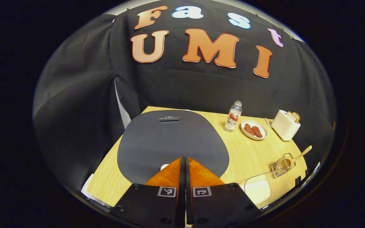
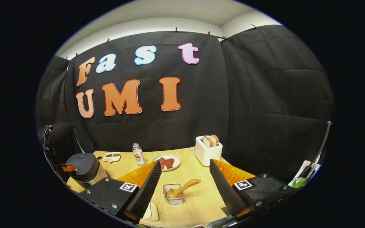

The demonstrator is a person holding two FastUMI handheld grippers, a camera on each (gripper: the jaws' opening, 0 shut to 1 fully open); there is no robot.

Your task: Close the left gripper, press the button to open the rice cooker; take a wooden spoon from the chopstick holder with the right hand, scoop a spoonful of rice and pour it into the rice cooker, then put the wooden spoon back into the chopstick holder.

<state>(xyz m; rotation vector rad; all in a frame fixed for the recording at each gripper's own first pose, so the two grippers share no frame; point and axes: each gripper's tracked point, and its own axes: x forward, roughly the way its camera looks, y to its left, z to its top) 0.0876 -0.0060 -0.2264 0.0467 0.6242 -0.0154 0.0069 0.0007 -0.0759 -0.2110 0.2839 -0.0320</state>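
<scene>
**Lid closed, button press pending**

Rice cooker (image 1: 173, 142) sits lower centre of the left gripper view, dark lid down flat. In the right gripper view it's at the lower left edge, also closed. Left gripper (image 1: 185, 163) hovers just above the lid's front edge, fingers pressed together with nothing between them. So the closing step looks done; the press itself probably not yet.

Wooden spoon (image 2: 181, 189) rests in the wire chopstick holder (image 2: 173, 193), bottom centre of the right gripper view, handle leaning up-right. Right gripper (image 2: 185, 177) hangs above it, fingers wide apart, empty. Spoon pickup, scoop, pour and return all remain.

Hard to tell:
- The button is mostly hidden behind the left fingers; contact unclear.
- Rice supply unclear; a shallow pale container (image 1: 258, 190) sits lower right, contents unreadable.
</scene>
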